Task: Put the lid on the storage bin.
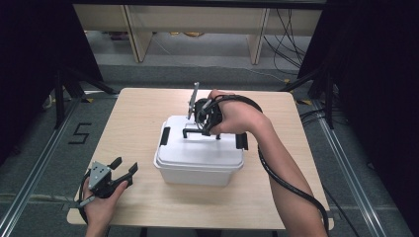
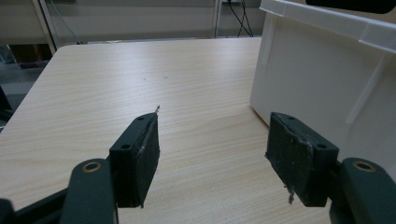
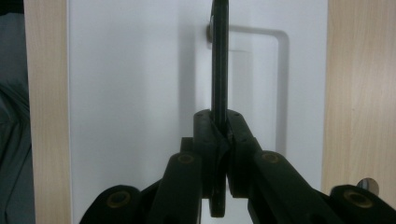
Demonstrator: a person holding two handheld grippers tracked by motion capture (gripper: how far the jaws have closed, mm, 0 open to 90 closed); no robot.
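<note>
The table (image 1: 148, 118) is pale wood, and the white box (image 1: 197, 163) sits near its middle, lid on, black latches at the two short ends. Everything else is placed from the box. The black handle (image 1: 200, 132) stands raised above the lid's far half, over its recess. The right tool (image 1: 203, 126) comes down onto the box from above, its jaws clenched on the handle (image 3: 219, 70); the right gripper view shows the thin bar pinched between the pads, white lid behind it. The left tool (image 1: 123, 168) rests in the hand at the table's near edge, just left of the box, jaws spread with nothing between them; its pads (image 2: 140, 154) hover over bare wood beside the box wall (image 2: 322, 79).
</note>
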